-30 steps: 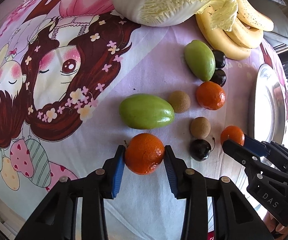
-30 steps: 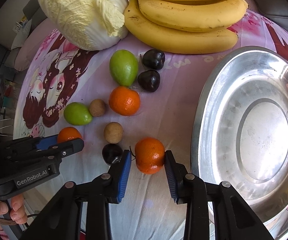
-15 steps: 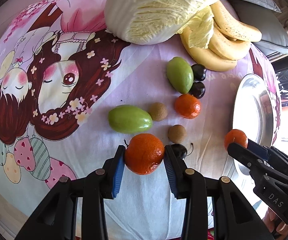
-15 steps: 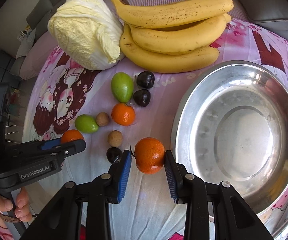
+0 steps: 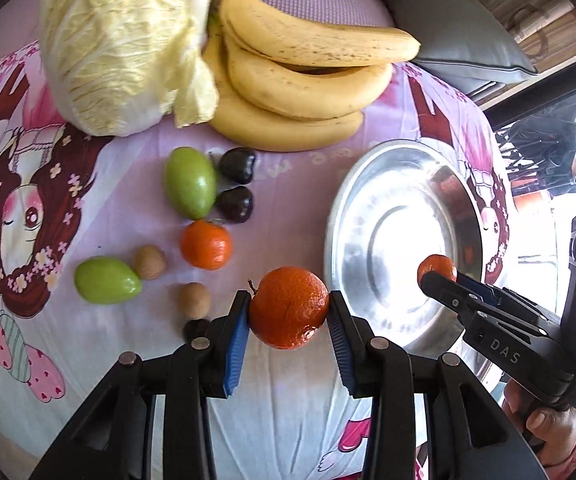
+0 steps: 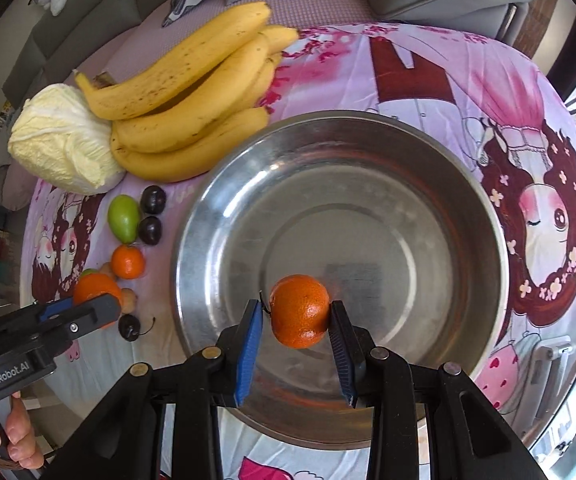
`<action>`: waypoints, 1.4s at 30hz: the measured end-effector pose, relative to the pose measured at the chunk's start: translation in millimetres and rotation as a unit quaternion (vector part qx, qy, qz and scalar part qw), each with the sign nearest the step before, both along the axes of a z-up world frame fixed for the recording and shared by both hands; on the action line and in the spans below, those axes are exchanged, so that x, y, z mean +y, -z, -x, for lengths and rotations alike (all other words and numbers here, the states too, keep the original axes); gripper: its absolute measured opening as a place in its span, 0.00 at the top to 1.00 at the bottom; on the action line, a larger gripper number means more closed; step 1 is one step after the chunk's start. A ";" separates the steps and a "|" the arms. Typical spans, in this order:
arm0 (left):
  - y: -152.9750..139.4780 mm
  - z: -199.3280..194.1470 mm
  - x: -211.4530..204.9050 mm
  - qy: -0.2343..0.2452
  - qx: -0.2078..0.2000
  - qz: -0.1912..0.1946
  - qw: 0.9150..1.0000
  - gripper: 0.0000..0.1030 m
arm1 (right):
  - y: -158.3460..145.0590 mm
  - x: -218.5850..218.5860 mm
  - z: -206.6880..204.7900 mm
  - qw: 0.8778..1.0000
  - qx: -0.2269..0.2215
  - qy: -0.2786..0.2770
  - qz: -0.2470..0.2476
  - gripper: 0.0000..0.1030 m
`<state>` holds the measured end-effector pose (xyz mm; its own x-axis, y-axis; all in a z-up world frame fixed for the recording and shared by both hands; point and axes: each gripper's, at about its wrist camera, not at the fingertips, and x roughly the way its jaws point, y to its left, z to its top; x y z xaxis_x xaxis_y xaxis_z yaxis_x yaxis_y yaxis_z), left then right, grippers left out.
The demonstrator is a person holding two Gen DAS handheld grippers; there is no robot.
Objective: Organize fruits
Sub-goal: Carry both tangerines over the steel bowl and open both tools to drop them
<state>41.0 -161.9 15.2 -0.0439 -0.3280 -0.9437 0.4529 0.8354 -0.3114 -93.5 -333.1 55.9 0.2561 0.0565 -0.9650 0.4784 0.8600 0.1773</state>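
My left gripper is shut on an orange mandarin and holds it above the cloth, just left of the steel bowl. My right gripper is shut on a second mandarin and holds it over the inside of the bowl. The right gripper also shows in the left wrist view, over the bowl. A third mandarin, two green fruits, two brown longans and dark cherries lie on the cloth.
A bunch of bananas and a napa cabbage lie at the back. Grey cushions sit behind the pink cartoon cloth. The left gripper shows at the left in the right wrist view.
Both grippers have lifted their mandarins and moved right. The right one has gone from beside the bowl to over its inside. The left one has come close to the bowl's left rim.
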 end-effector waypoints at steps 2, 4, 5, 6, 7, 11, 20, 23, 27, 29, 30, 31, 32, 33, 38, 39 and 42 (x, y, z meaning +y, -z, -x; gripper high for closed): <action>3.2 4.5 -11.3 0.004 0.006 0.009 1.000 0.61 | 1.1 -15.2 6.3 1.000 0.006 0.015 0.007 0.65; 5.1 8.8 -25.1 0.014 0.003 0.013 1.000 0.61 | 1.6 -31.8 16.4 0.999 0.011 0.029 0.015 0.65; 6.7 10.9 -32.5 0.020 0.002 0.015 1.000 0.61 | 2.5 -37.6 19.2 0.999 0.014 0.034 0.019 0.65; 7.8 13.7 -38.4 0.026 0.002 0.017 1.000 0.61 | 4.0 -43.0 21.8 0.999 0.018 0.039 0.021 0.65; 9.2 16.7 -43.9 0.030 0.004 0.018 0.999 0.61 | 5.2 -48.5 24.8 0.999 0.022 0.043 0.023 0.65; 22.1 24.9 -66.7 0.047 0.009 0.015 0.999 0.61 | 11.4 -58.0 31.0 0.998 0.035 0.050 0.028 0.65; 40.0 30.4 -73.6 0.053 0.018 0.002 0.998 0.61 | 22.6 -57.0 31.5 0.997 0.046 0.049 0.026 0.65; 39.4 30.3 -72.4 0.052 0.020 0.005 0.998 0.61 | 24.7 -58.1 28.8 0.997 0.048 0.046 0.027 0.65; 34.0 30.8 -68.1 0.051 0.017 0.007 0.999 0.61 | 21.8 -54.7 26.1 0.997 0.048 0.049 0.029 0.64; 28.2 30.4 -64.3 0.050 0.016 0.014 0.999 0.61 | 19.4 -53.6 25.0 0.997 0.048 0.047 0.029 0.64; 25.4 30.2 -62.8 0.049 0.014 0.017 0.999 0.61 | 17.6 -53.5 24.3 0.997 0.049 0.046 0.032 0.64; 22.1 30.3 -60.8 0.048 0.011 0.019 0.999 0.61 | 15.8 -52.6 24.1 0.997 0.049 0.046 0.036 0.64; 18.2 30.5 -58.6 0.047 0.008 0.022 0.999 0.61 | 13.7 -52.7 25.1 0.997 0.046 0.045 0.037 0.64; 14.4 30.4 -55.9 0.045 0.004 0.024 0.999 0.61 | 11.0 -52.1 25.5 0.997 0.043 0.045 0.036 0.64; -2.1 24.2 -32.7 0.010 -0.031 0.018 0.999 0.51 | 4.0 -48.4 23.6 0.997 0.040 0.038 0.049 0.63; -4.6 23.1 -27.5 0.004 -0.045 0.009 0.999 0.49 | 4.4 -48.0 23.1 0.997 0.042 0.039 0.051 0.63; -7.4 17.2 -5.0 -0.025 -0.056 0.009 0.998 0.48 | 3.7 -46.3 22.4 0.997 0.045 0.041 0.054 0.62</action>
